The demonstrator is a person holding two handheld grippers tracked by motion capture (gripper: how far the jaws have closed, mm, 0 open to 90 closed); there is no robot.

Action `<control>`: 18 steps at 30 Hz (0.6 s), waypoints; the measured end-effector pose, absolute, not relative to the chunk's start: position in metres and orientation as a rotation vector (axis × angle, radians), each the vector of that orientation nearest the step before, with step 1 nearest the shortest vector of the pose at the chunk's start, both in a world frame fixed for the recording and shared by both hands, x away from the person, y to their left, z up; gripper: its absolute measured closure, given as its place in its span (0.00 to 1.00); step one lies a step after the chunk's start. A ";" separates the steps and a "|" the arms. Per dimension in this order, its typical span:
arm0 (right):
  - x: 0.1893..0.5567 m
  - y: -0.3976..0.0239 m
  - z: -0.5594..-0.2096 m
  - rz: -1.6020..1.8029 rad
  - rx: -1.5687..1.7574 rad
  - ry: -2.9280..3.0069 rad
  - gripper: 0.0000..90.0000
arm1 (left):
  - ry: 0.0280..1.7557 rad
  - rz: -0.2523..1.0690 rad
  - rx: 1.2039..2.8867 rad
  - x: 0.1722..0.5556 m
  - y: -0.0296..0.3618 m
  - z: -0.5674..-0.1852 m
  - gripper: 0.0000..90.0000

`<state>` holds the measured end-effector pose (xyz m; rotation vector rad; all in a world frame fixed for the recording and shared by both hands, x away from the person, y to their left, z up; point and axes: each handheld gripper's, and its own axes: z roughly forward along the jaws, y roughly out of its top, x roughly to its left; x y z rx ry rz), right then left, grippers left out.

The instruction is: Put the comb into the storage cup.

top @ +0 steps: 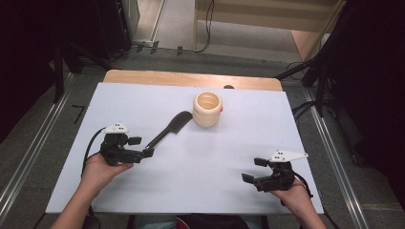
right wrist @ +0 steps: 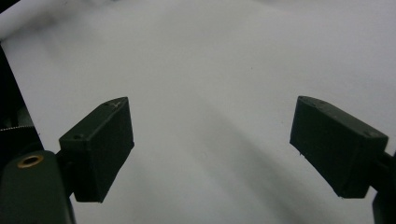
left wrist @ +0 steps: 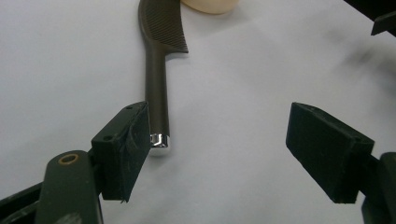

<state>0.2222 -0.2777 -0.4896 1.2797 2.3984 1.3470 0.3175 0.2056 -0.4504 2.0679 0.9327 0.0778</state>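
White desk [top: 200,162] surface, seen from above. Right hand-held gripper [top: 252,170], jaws wide, holds nothing over bare surface near the front right edge. Left hand-held gripper [top: 142,147], jaws wide, has one pad beside the metal-tipped handle end of the dark comb [top: 169,130]; whether they touch is unclear. Beyond, the comb's teeth reach a cream ribbed cup [top: 207,109].

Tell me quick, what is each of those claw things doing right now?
Left gripper: jaws open, holding nothing; one jaw sits beside the end of the comb handle.
Right gripper: jaws open, holding nothing, over the white table.
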 end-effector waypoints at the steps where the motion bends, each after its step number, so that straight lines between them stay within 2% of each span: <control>1: 0.222 -0.278 -0.490 1.347 1.280 2.398 0.13 | 0.933 0.076 2.063 0.319 0.205 -0.450 0.25; 18: 0.223 -0.279 -0.489 1.356 1.291 2.390 0.13 | 0.923 0.055 2.098 0.346 0.189 -0.446 0.26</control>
